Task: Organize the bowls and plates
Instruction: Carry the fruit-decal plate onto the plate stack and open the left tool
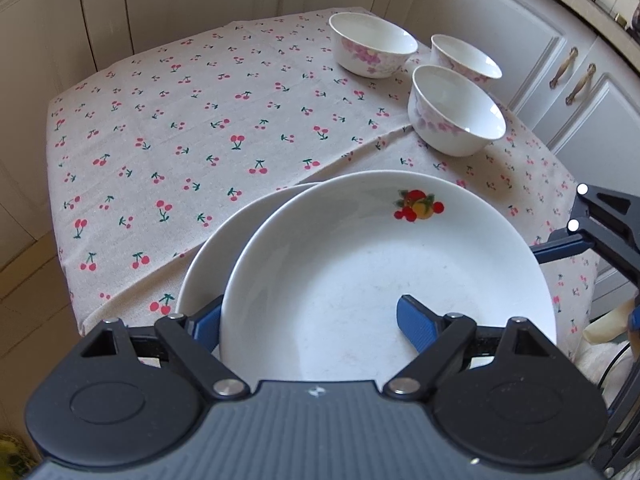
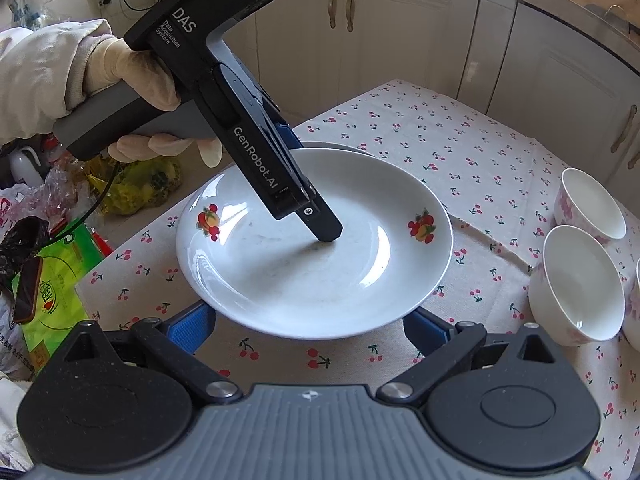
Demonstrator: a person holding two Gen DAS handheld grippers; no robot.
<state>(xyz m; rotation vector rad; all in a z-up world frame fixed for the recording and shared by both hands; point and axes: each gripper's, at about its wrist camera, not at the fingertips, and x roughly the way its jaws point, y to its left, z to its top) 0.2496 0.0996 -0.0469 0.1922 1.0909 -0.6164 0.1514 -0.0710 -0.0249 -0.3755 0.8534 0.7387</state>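
**Plates stacked at near edge; bowls grouped far right**

Left gripper (image 1: 308,316) straddles the rim of the top plate (image 1: 360,264), one finger (image 2: 320,224) inside touching the plate floor, the other outside between it and the lower plate (image 1: 208,248); jaws stand about half open, pads not pressing. Gloved hand (image 2: 132,76) holds that tool. Right gripper (image 2: 308,328) sits wide open just before the plate's near rim, holding nothing. Three bowls (image 1: 456,112) stand together on the tablecloth (image 1: 180,120), upright.
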